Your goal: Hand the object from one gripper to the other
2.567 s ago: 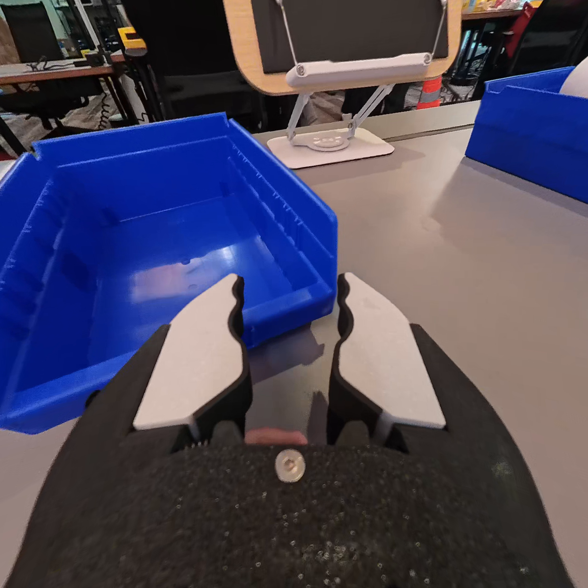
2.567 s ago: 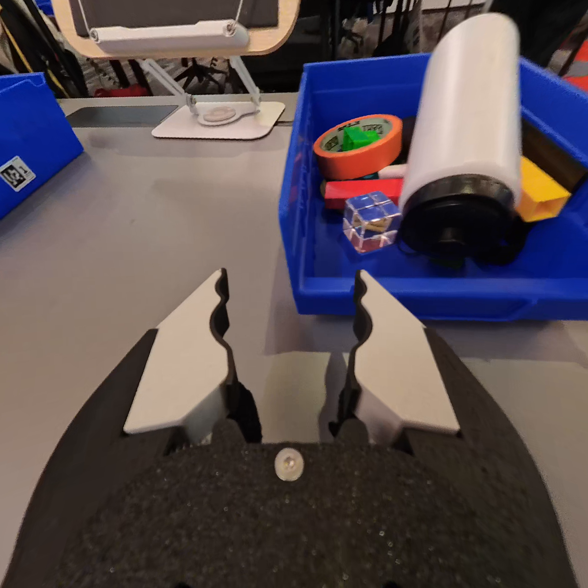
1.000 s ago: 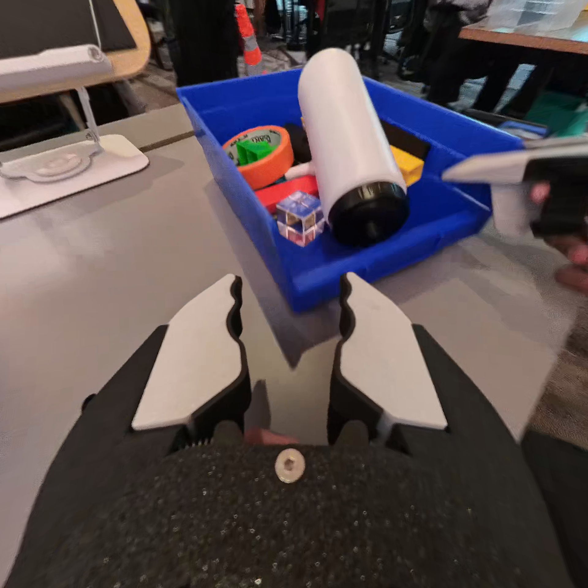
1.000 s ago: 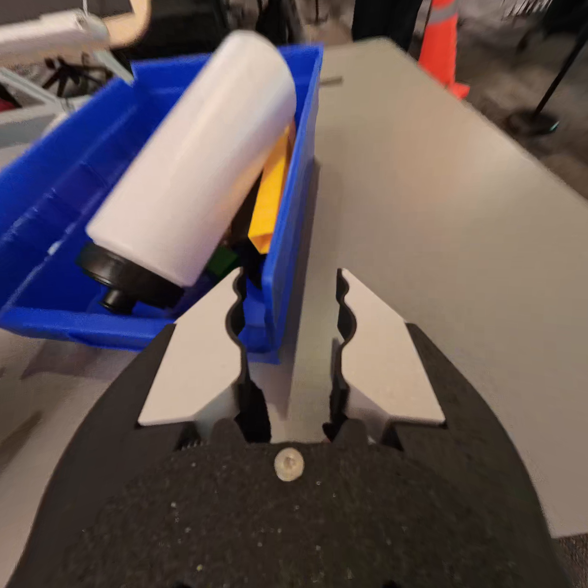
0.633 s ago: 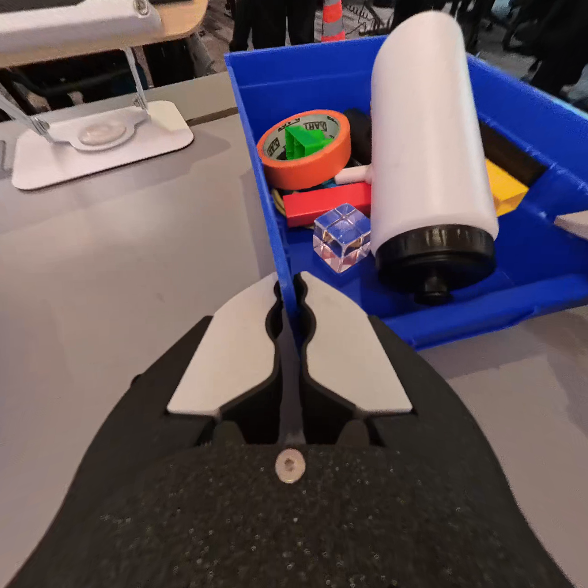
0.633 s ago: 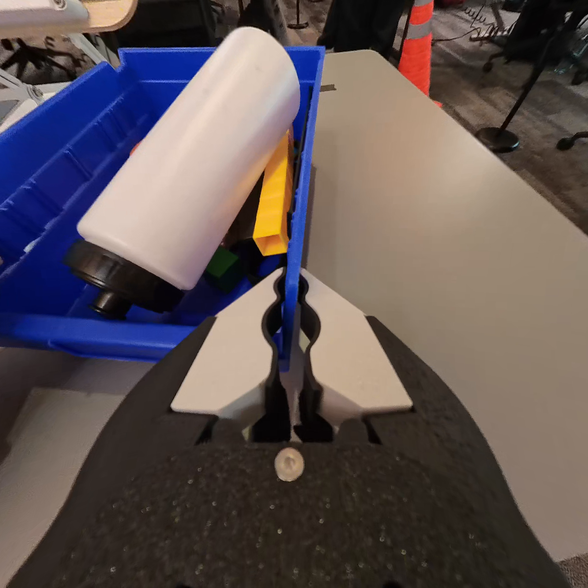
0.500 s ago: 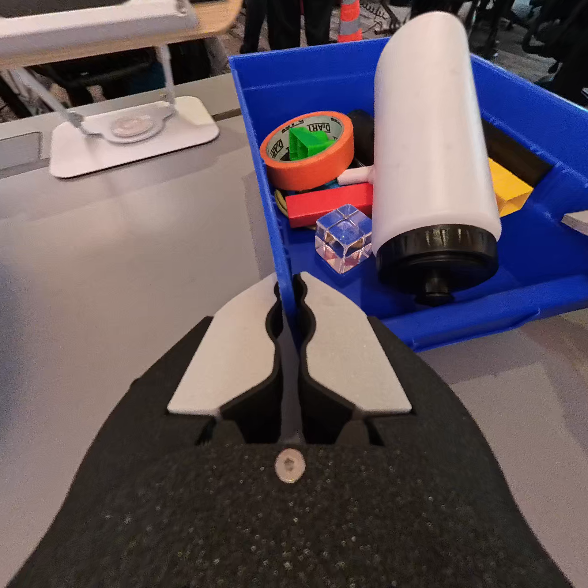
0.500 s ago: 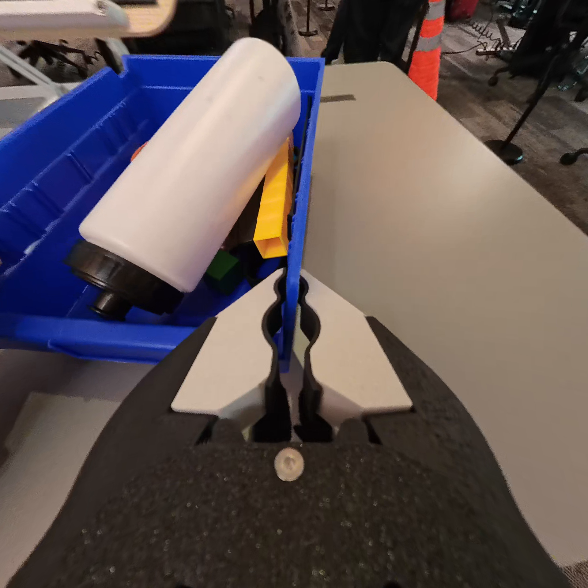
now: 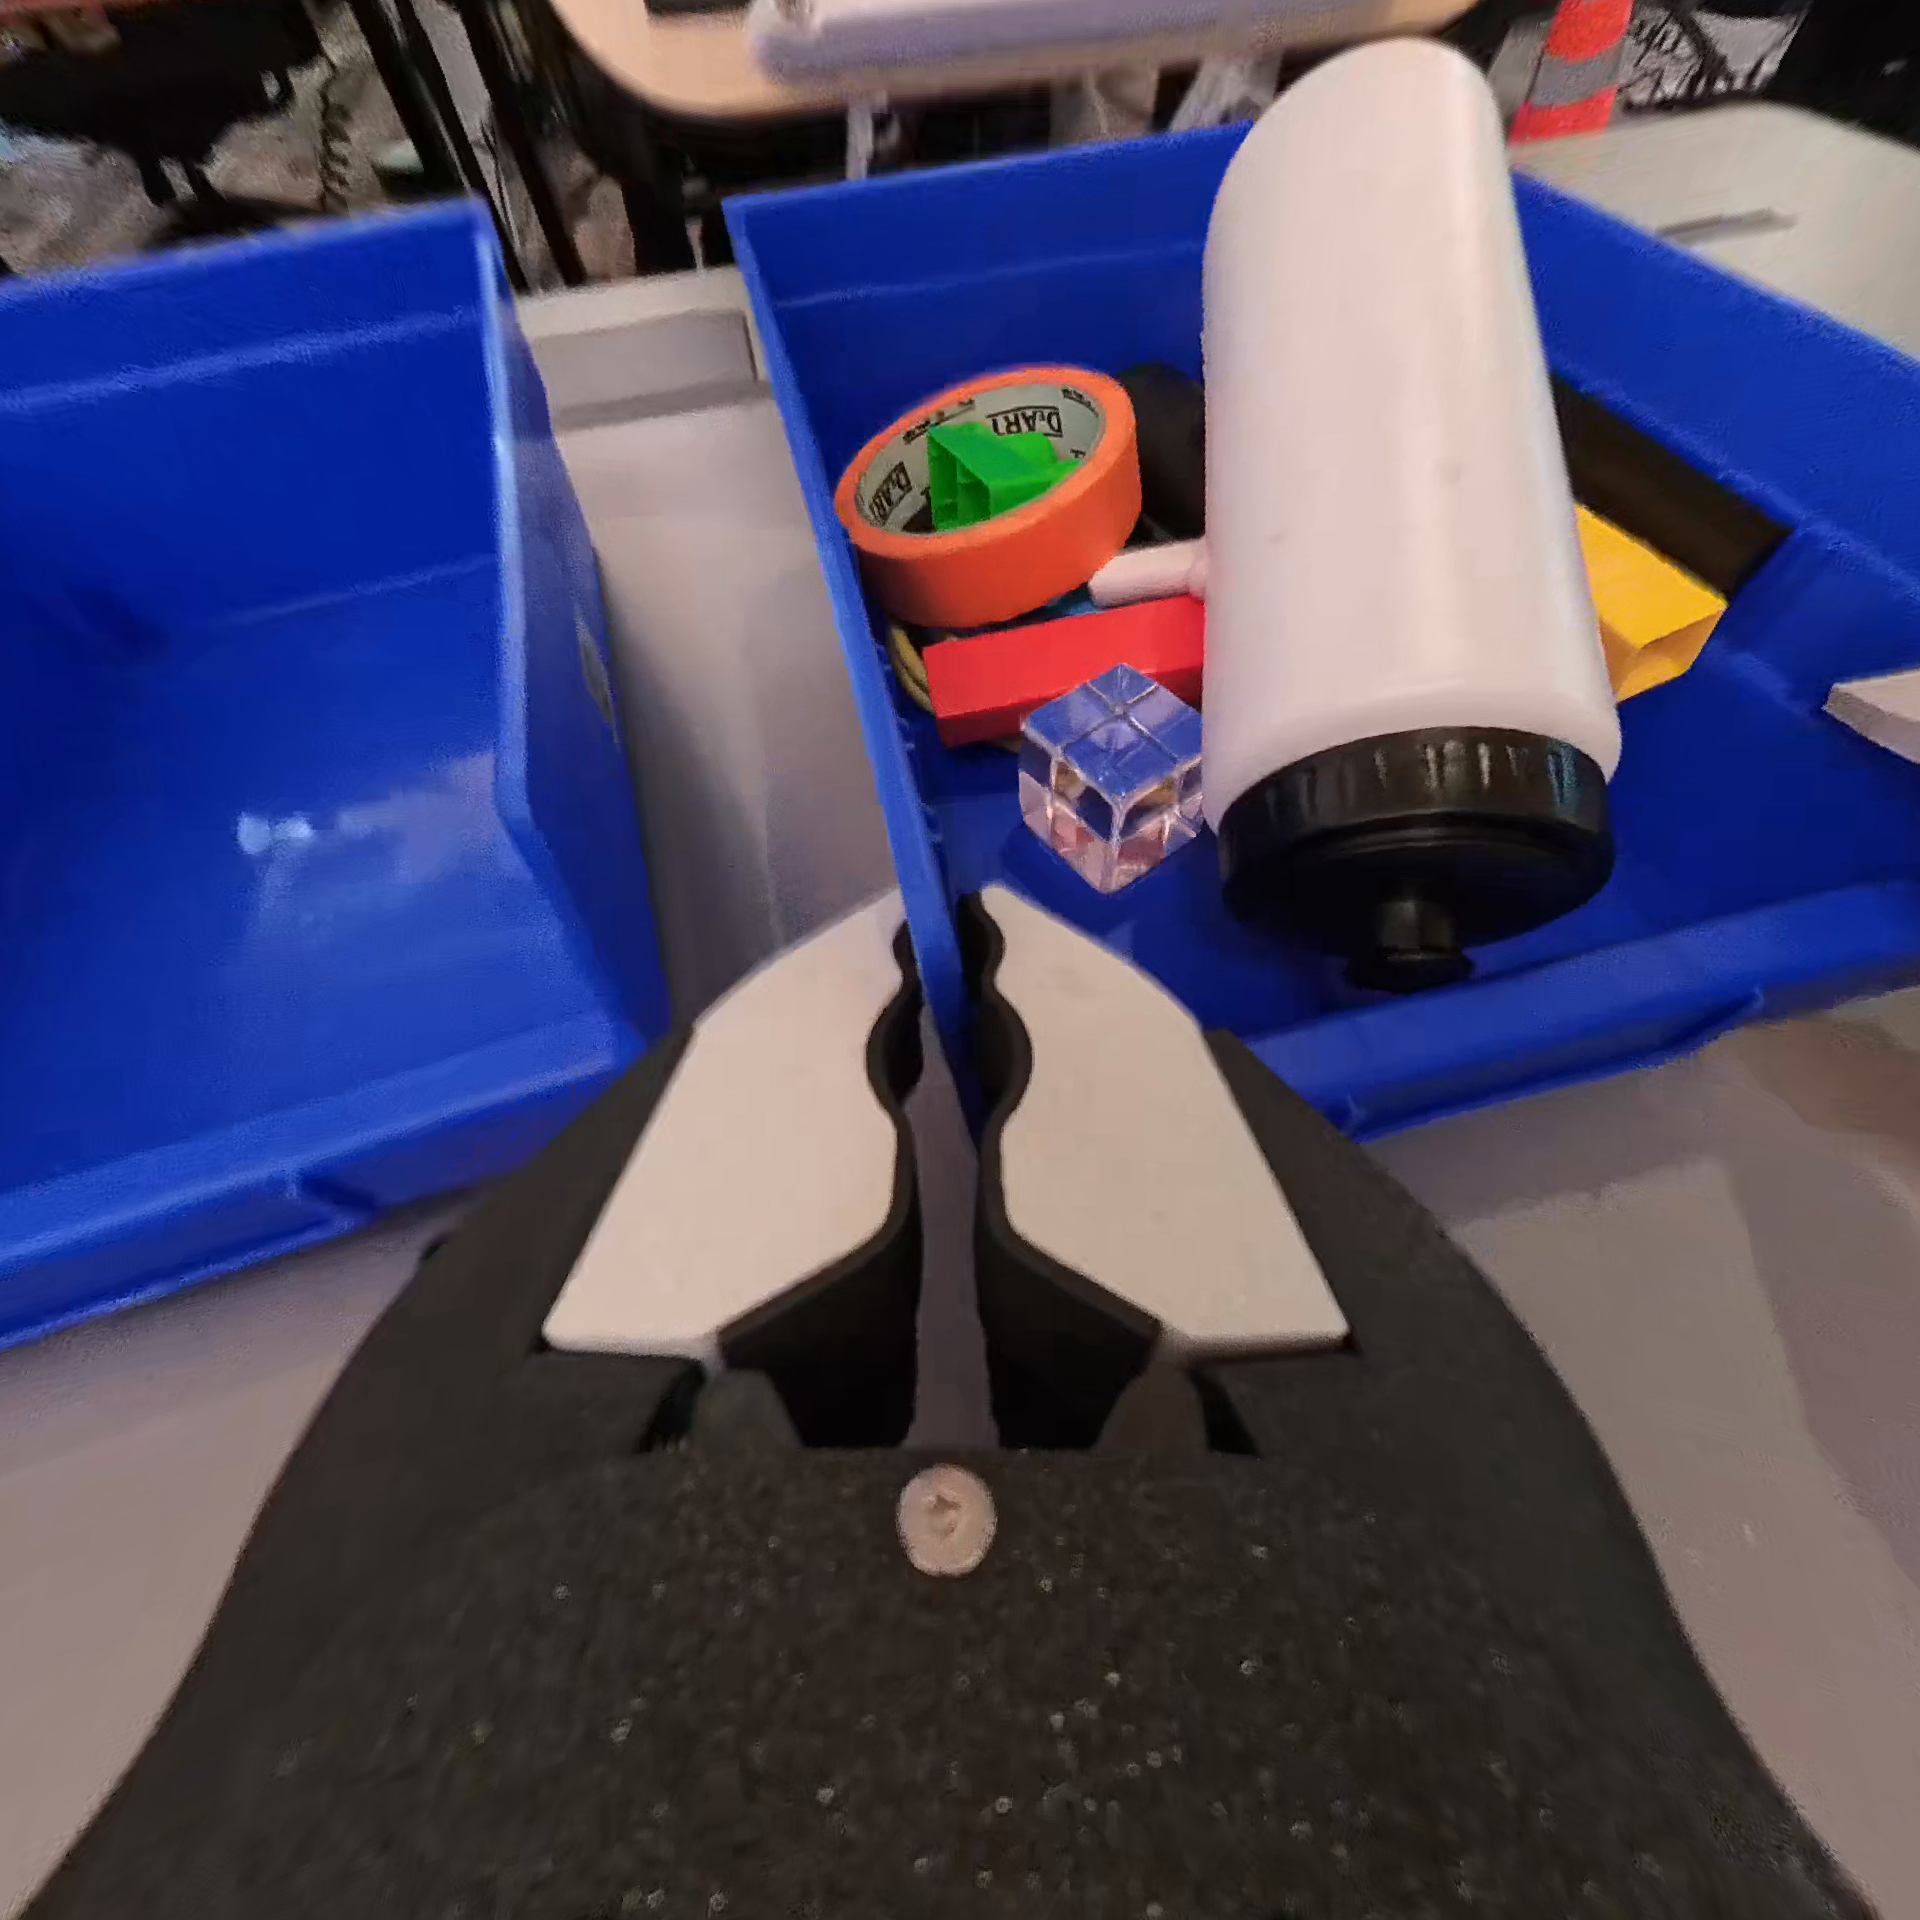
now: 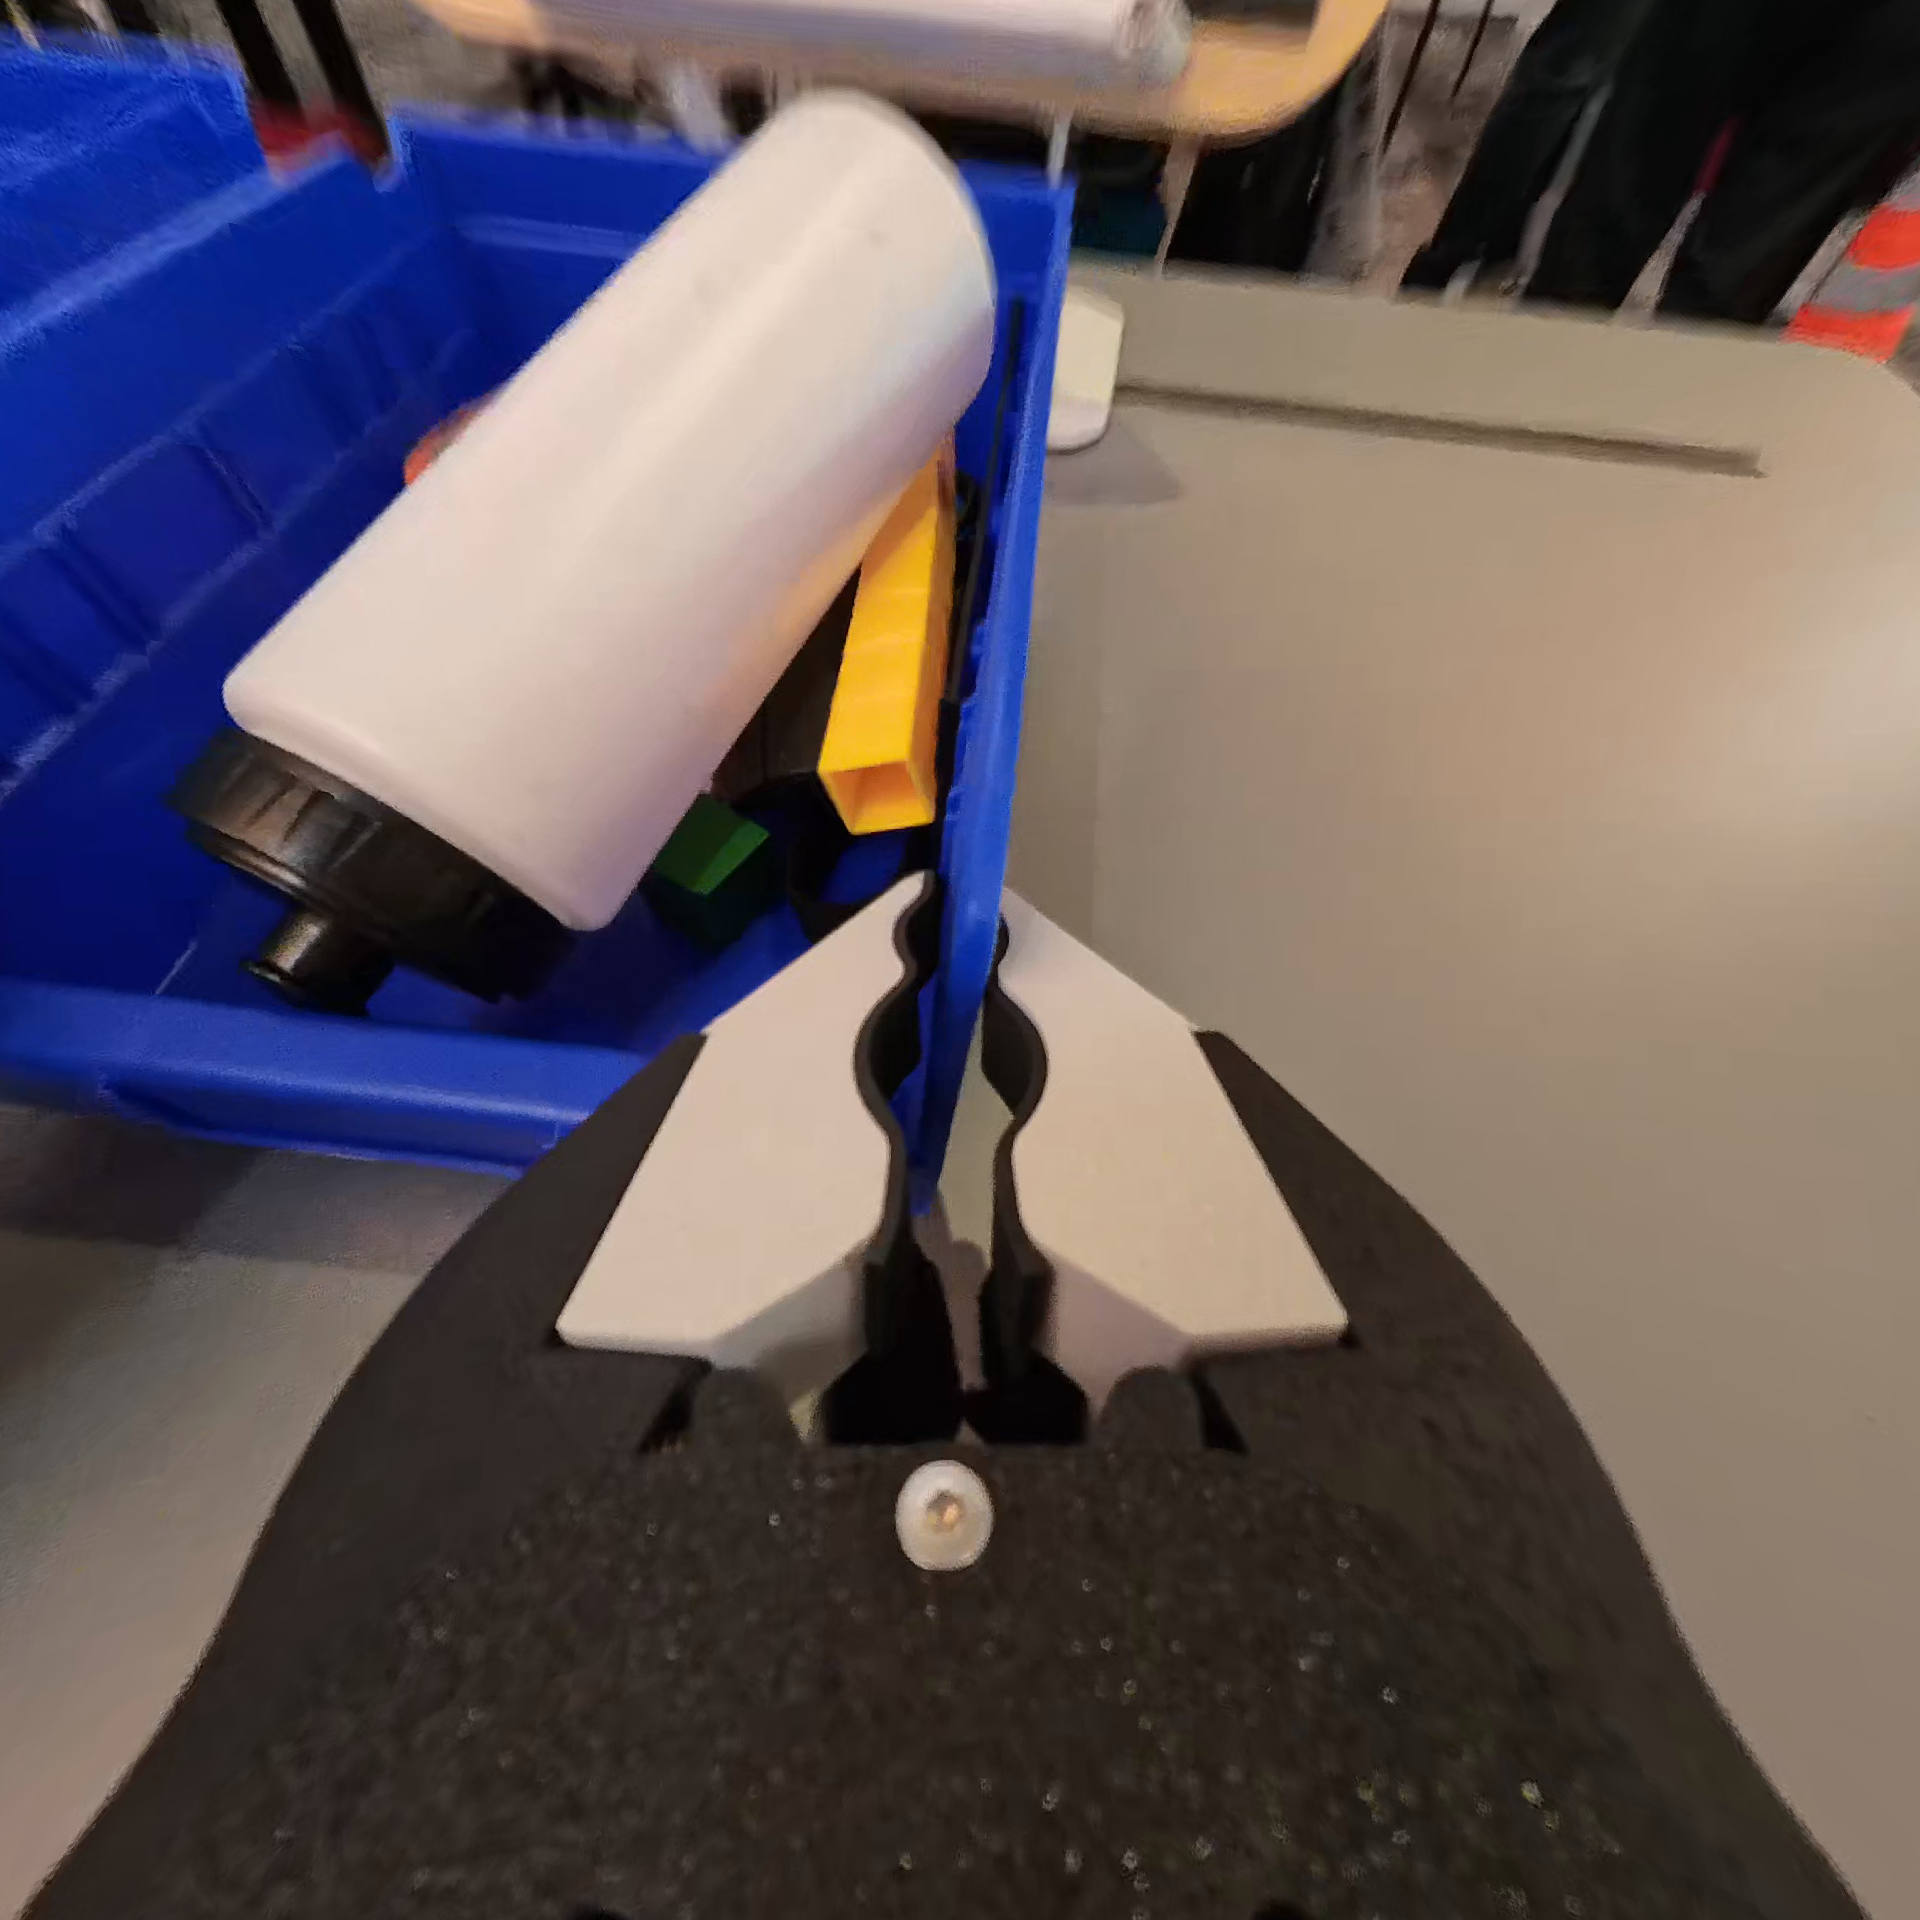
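A grey table (image 10: pixel 1455 727) carries two blue bins: an empty bin (image 9: pixel 260 727) on the left and a loaded bin (image 9: pixel 1714 935) just beside it on the right. In the loaded bin the largest thing is a white bottle (image 9: pixel 1382 436) with a black cap (image 9: pixel 1413 821), lying tilted with its cap toward the near wall. To its left sit an orange tape roll (image 9: pixel 997 520) with printed writing on its inner core, a green block (image 9: pixel 977 468) standing inside the roll, a red block (image 9: pixel 1060 660) and a clear cube (image 9: pixel 1112 790); a yellow block (image 10: pixel 894 675) lies along the right wall. The left gripper (image 9: pixel 943 925) has its jaws narrowed onto the loaded bin's left wall. The right gripper (image 10: pixel 961 914) is likewise pinched on the right wall, near the front corner.
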A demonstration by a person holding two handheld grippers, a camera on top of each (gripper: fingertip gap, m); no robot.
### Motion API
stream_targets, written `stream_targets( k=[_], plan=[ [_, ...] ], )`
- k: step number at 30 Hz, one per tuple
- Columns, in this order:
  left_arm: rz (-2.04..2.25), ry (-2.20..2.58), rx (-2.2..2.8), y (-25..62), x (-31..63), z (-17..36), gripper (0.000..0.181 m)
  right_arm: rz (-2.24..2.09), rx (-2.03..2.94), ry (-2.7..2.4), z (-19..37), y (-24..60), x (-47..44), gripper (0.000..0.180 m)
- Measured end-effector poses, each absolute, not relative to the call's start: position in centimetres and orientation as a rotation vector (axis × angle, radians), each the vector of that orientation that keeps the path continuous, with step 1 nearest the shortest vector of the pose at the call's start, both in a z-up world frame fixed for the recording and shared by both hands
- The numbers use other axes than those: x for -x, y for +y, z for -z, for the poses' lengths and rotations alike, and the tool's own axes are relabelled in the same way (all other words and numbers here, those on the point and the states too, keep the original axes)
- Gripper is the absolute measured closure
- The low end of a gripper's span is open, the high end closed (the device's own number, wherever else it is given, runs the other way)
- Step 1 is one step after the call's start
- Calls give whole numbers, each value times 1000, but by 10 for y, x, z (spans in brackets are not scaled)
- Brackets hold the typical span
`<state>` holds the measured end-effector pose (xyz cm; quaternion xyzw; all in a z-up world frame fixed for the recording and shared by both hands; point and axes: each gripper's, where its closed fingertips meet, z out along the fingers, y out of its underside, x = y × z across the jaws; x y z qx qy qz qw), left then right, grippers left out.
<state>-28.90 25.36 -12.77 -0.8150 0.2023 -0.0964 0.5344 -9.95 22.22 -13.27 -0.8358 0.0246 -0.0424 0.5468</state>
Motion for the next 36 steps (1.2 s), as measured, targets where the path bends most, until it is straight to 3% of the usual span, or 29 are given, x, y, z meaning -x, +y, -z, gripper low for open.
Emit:
stream_targets(
  k=[4, 10, 13, 17, 19, 24, 27, 30, 32, 36],
  plan=[
    [255, 609, 1948, 249, 285, 129, 171, 50, 1972, -5, 133, 223, 98, 175],
    [693, 488, 1887, 230, 295, 95, 134, -72, 1968, -60, 134, 216, 105, 166],
    [606, 377, 1735, 230, 356, 69, 133, -112, 1966, -78, 132, 208, 109, 161],
    [91, 120, 1643, 253, 510, 52, 136, -120, 1958, -90, 132, 203, 110, 160],
    [55, 16, 1666, 266, 566, 56, 134, -116, 1959, -84, 132, 204, 110, 160],
    [204, 240, 1868, 298, 563, 101, 113, -80, 1958, -97, 133, 204, 111, 160],
    [199, 278, 1917, 310, 547, 114, 121, -64, 1955, -112, 133, 203, 111, 159],
    [115, 212, 2002, 323, 549, 131, 146, -54, 1952, -126, 134, 202, 112, 158],
    [126, 229, 1987, 325, 546, 134, 175, -46, 1952, -136, 135, 201, 113, 158],
    [158, 227, 2023, 321, 546, 135, 178, -7, 1949, -138, 132, 196, 111, 159]
  ],
)
